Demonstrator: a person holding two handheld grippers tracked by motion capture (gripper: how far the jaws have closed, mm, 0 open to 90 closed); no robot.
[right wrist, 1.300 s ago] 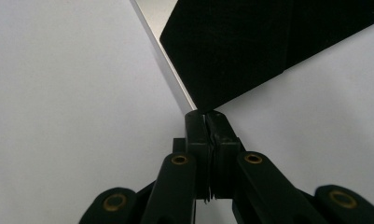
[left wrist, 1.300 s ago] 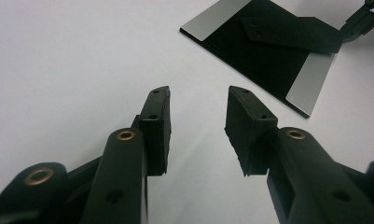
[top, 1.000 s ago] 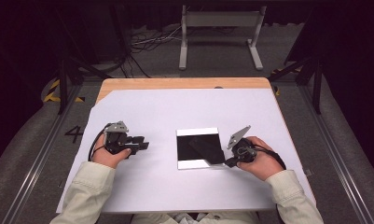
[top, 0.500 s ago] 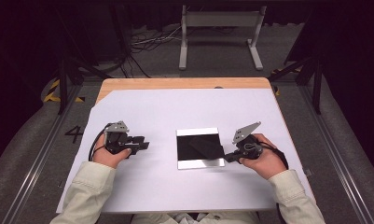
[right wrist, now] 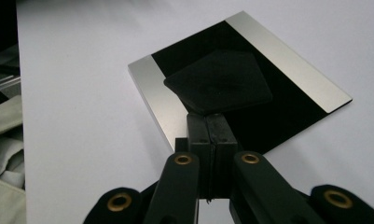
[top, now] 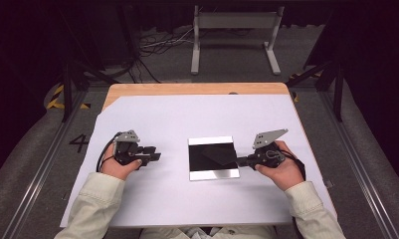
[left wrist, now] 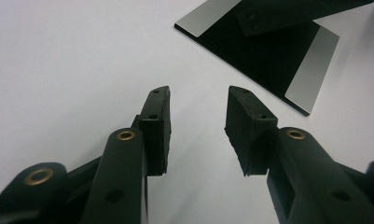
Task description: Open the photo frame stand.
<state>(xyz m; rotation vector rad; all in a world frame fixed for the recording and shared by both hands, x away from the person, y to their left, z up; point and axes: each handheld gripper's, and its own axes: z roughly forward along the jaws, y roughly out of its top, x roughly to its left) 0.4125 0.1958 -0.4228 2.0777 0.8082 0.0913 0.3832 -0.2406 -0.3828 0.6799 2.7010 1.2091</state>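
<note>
At lower right of the high view the right gripper (top: 243, 160) lies level, jaws pinching a black pad (right wrist: 218, 82) over the plate (top: 212, 173) at centre. At left, the left gripper (top: 156, 153) rests with jaws spread, empty. White sheet (top: 187, 114) covers the wooden table (top: 137, 88); dark room behind.

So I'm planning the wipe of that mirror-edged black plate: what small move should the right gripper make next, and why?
Probably slide the right gripper with its black cloth pad across the plate: its jaws are shut on the pad, which lies on the dark centre, with the silver strips on either side uncovered.
</note>
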